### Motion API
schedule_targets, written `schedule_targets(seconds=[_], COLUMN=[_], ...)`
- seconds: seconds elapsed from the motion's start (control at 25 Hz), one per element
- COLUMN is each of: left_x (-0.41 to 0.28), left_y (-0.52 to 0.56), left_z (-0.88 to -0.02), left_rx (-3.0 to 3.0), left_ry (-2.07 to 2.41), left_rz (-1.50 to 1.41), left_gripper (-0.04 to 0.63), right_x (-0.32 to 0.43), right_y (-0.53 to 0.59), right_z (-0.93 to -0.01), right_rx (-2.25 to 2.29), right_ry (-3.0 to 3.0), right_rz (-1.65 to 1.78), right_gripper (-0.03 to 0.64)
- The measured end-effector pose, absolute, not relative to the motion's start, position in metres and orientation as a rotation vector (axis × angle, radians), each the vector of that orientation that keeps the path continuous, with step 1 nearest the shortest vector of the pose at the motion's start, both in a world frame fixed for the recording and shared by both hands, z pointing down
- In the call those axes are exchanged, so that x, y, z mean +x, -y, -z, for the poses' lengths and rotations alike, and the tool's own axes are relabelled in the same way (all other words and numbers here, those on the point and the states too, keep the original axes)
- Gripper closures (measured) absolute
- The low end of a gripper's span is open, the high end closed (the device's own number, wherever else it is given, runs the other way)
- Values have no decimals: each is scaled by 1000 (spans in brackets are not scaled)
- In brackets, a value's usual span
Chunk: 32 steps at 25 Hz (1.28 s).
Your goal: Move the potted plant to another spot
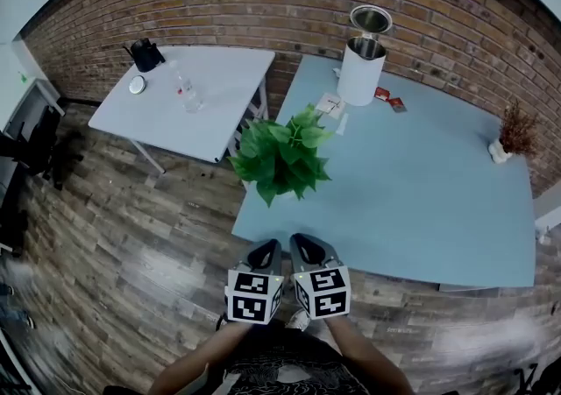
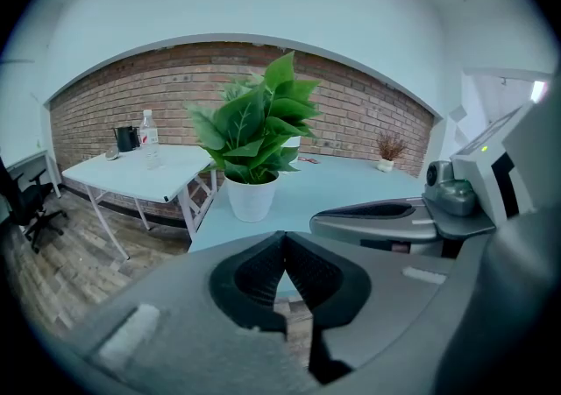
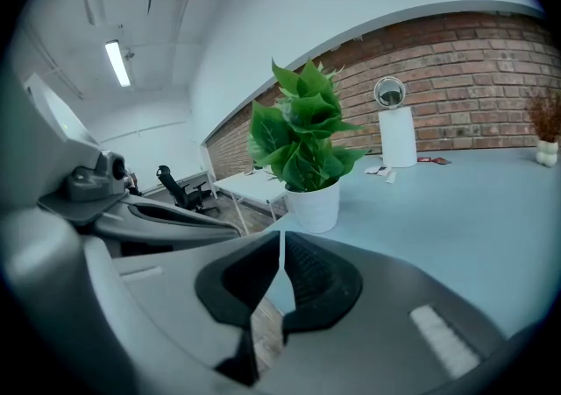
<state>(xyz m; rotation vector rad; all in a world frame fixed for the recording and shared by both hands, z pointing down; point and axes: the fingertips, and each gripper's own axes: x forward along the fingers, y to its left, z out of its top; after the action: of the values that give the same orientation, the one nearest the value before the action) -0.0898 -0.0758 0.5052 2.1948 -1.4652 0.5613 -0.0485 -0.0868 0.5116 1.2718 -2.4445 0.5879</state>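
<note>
Head view, plant: the potted plant (image 1: pixel 282 157) stands on the blue table (image 1: pixel 421 201) near its left edge, at 12 o'clock from both grippers. Its leaves hide the pot from above.
Head view, grippers: the left gripper (image 1: pixel 263 255) and right gripper (image 1: pixel 307 251) sit side by side just short of the table's near edge, apart from the plant. The person's arms are cut off at the bottom edge.
Head view, far things: a white canister (image 1: pixel 362 69) with its lid raised is at 1 o'clock. The items on the white table (image 1: pixel 210 87) at 10 o'clock are too small to name.
Left gripper view, jaws: pressed together with nothing between them. The white pot (image 2: pixel 252 196) shows at 12 o'clock beyond them, untouched.
Left gripper view, edge: the right gripper's body fills 3 o'clock, cut off by the frame.
Right gripper view, jaws: the tips meet and pinch nothing. The plant is at 12 o'clock, untouched.
</note>
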Motion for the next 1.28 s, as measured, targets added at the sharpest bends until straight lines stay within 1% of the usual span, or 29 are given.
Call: schedule_targets(seconds=[0.52,0.64,0.8,1.12,1.28], left_x=[-101,-106,-112,-134,-143], left_y=[99,106,117,138,149], left_z=[-507,-509,-512,-520,-521], left_rx=[2200,2211,2234,2255,2269], left_ry=[1472,1458,1425,1375,1352], left_rz=[-569,-573,-594,-617,-624], left_gripper=[597,597,597,597,597], right_x=[-59,-63,-67,-76,-80], right_y=[113,121,134,163,177], right_z=[-516,-518,-521,-529,-532], right_rx=[1270,1292,1334,1413,1463], right_ry=[2438,2422,2392,2333,2307], right_rz=[-522,-507,-497,-485,-471], right_gripper=[544,515,458,398,338])
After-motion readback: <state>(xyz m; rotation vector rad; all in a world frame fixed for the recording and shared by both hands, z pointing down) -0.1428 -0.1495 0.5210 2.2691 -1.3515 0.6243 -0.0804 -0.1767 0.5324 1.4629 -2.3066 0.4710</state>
